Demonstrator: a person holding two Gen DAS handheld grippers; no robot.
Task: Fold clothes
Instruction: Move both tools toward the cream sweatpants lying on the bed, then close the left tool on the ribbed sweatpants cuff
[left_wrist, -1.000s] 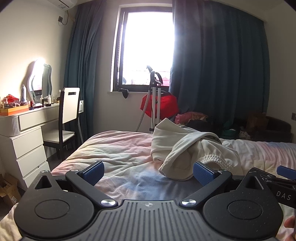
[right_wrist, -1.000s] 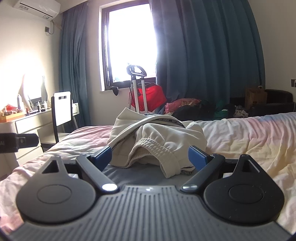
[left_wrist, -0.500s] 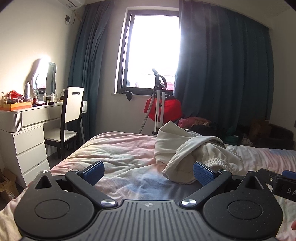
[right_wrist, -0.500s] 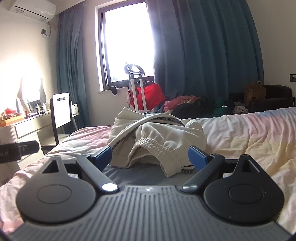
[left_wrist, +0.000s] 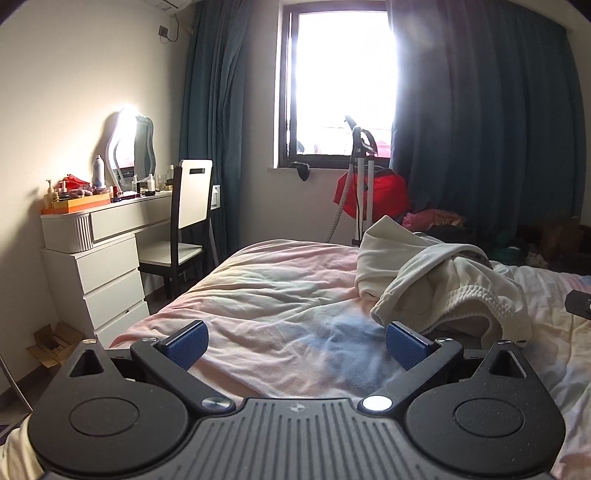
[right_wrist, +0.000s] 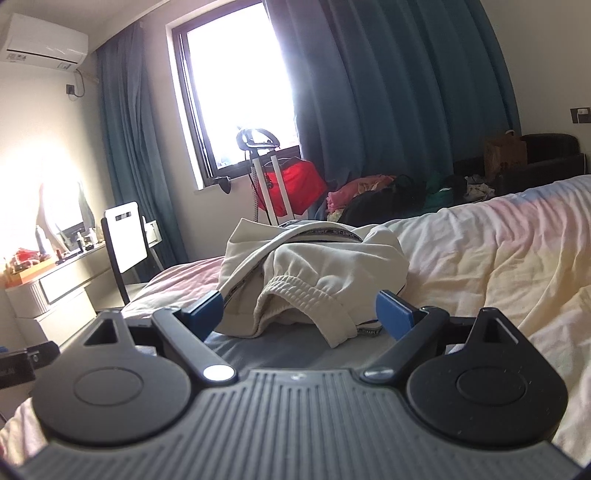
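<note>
While both grippers, left (left_wrist: 295, 341) and right (right_wrist: 300, 314), hover fingers spread, empty, cream garment (right_wrist: 317, 269) lies bunched on bed (left_wrist: 266, 295), possibly trousers.

A bed (left_wrist: 280, 291) fills the lower half of the left wrist view, running from the lower left corner up toward the middle right. Its sheet (left_wrist: 258, 306) is rumpled and tinted in soft pink, pale green and blue patches. In the right wrist view the same bed (right_wrist: 498, 266) rises to the right edge, its cover cream and pink, creased in long folds. Directly on it lies a bundled cream garment (left_wrist: 436, 284), right of centre in the left wrist view, heaped rather than flat. In the right wrist view the garment (right_wrist: 332, 266) sits at centre, a ribbed cuff and a lettered band showing.
</note>
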